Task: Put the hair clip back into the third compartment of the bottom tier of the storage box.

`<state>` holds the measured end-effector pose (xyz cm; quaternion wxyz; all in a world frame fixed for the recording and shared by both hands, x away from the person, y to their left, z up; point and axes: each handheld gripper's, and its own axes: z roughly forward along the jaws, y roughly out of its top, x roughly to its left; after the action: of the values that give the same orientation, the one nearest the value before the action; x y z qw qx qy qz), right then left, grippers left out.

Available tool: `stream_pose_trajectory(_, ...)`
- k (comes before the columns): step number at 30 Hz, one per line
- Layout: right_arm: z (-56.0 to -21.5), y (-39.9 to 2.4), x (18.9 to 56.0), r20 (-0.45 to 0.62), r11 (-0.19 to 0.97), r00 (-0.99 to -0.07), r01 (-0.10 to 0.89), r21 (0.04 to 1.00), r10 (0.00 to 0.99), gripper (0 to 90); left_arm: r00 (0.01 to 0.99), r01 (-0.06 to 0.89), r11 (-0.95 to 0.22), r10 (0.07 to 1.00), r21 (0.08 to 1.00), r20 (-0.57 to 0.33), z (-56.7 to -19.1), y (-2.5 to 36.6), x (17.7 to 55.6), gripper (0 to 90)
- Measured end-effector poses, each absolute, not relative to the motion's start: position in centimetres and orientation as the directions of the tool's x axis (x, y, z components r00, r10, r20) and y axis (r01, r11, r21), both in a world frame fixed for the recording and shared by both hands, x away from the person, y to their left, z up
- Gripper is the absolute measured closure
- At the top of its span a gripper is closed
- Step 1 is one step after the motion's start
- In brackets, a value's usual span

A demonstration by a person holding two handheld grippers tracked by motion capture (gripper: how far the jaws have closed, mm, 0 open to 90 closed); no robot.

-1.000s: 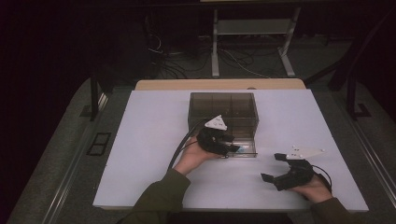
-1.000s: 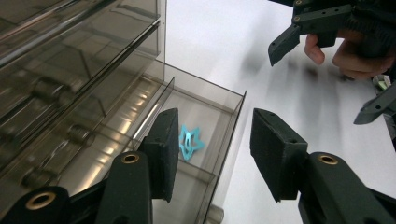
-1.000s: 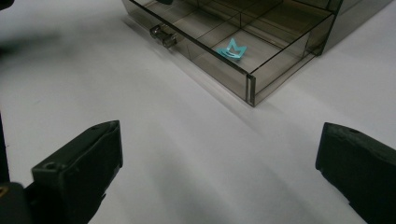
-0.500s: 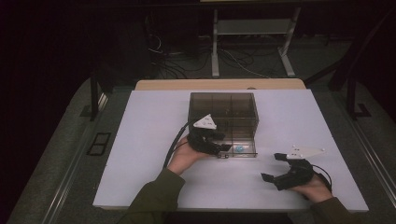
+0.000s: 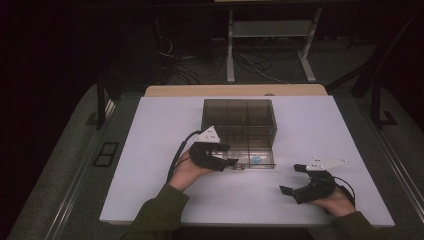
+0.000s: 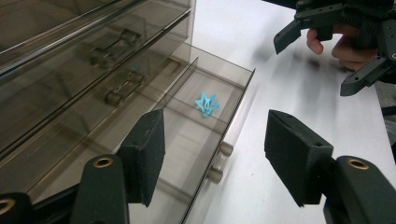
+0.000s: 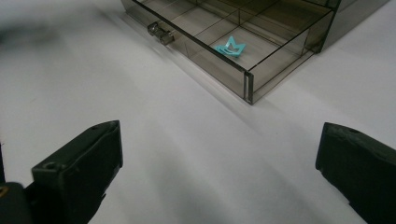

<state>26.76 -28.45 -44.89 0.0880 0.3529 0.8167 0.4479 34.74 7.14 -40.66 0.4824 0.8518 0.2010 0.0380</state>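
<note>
Since the earlier frame, the left gripper [image 5: 227,164] has moved a little toward the left and near side, away from the front of the smoked plastic drawer box [image 5: 239,116], and its jaws have just been opening; nothing is between them now. From the left gripper's own camera, the two black pads [image 6: 148,154] stand apart, with the drawer handle [image 6: 219,163] and the front wall of the drawer seen in the gap, but not touched by the pads. The bottom drawer [image 5: 250,161] is pulled out toward the near side of the white table [image 5: 150,150]. Inside it, in the right part, lies a small blue star-shaped piece [image 5: 256,160], flat on the drawer floor and apart from the walls; it is also seen in the left gripper view [image 6: 206,103] and in the right gripper view [image 7: 230,47]. The right gripper [image 5: 295,179] rests in its place at the near right of the table, well apart from the drawer, held by the person's right hand [image 5: 336,199]. Its jaws are wide open and hold nothing; between them only the bare table surface is seen. The left hand [image 5: 189,170] holds the left gripper just beside the near left corner of the box.
</note>
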Motion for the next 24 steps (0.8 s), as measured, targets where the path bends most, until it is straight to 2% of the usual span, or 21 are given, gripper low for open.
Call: stream_pose_trajectory(24, -45.1, -28.2, 27.4, 0.161, 0.370, -0.750, 0.486, 0.792, 0.641, 0.1, 0.887, 0.323, -0.387, 0.443, 0.864, -0.133, -40.6, 11.1, 33.4, 32.1)
